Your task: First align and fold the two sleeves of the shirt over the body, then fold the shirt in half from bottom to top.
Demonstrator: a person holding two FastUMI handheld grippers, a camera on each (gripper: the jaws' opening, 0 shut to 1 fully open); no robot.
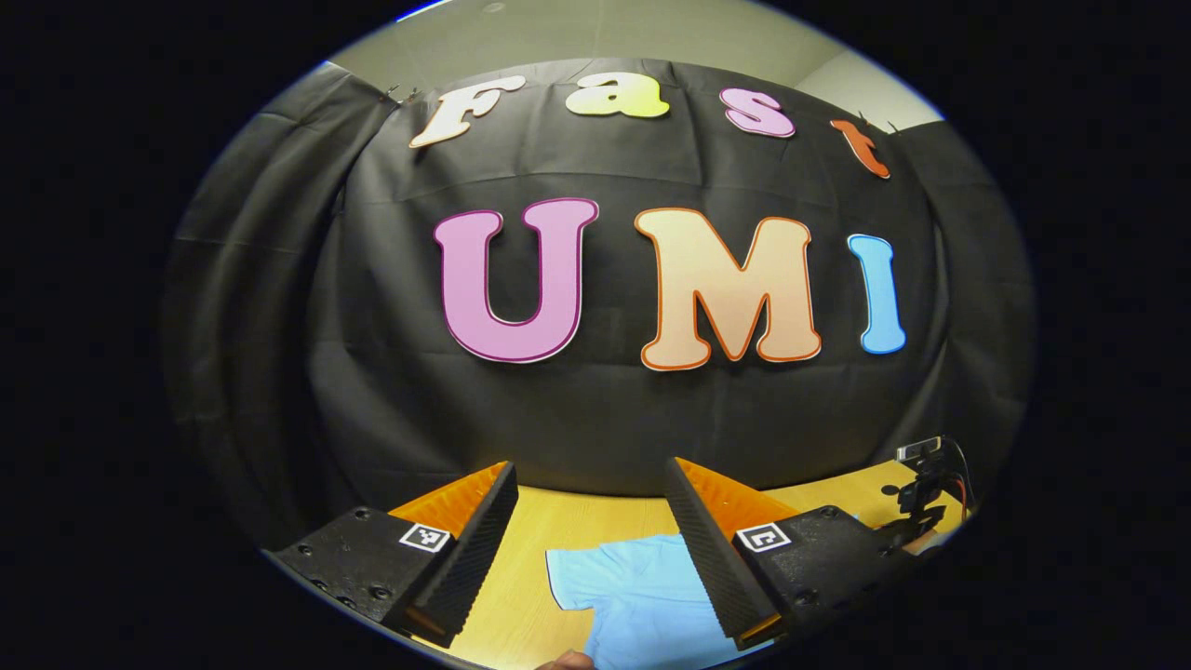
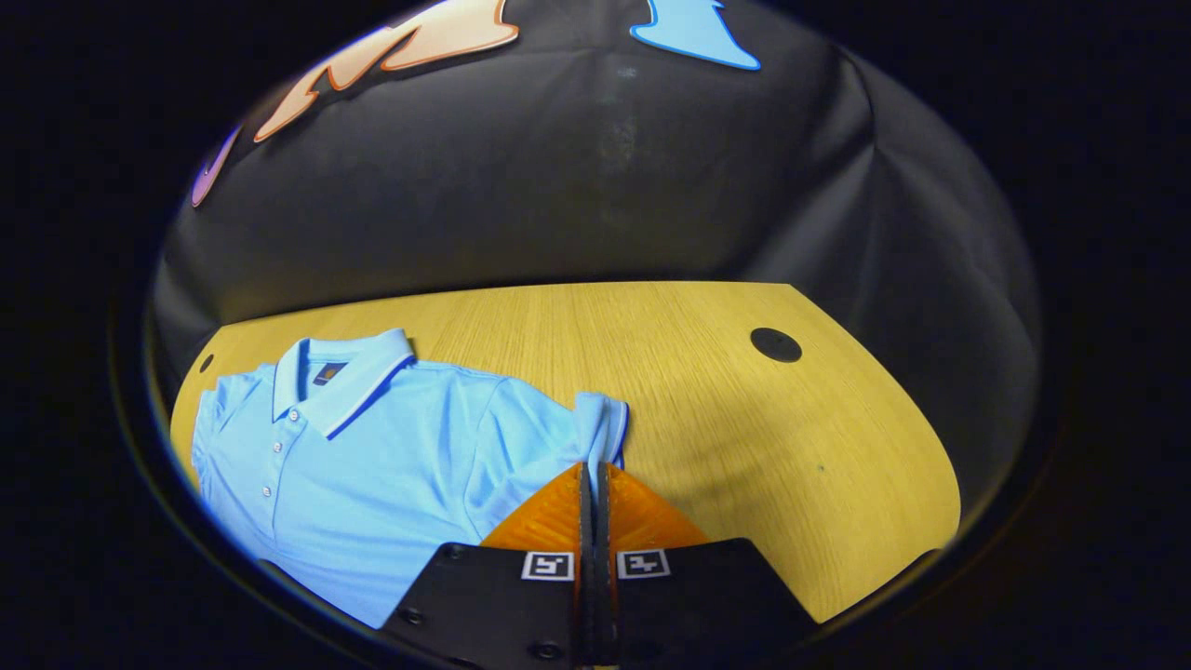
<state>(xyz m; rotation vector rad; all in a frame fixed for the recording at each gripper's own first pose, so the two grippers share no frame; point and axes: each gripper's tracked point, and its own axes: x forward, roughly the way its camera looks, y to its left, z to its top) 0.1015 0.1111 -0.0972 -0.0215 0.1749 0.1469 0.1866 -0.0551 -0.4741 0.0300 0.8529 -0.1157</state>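
Both views are lit from above, fairly dim, and sharp at the centre. The table [image 2: 651, 372] glows bright where light falls on it, with a soft shadow right of the shirt [image 2: 391, 447] sleeve. The black cloth soaks up light and shows faint creases. Fisheye bending curves the table's edges, and the rims go dark and slightly blurred.

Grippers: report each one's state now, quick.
Left gripper: open, holding nothing, raised over the light blue polo shirt.
Right gripper: fingers together at the shirt's sleeve; whether it pinches cloth cannot be told.
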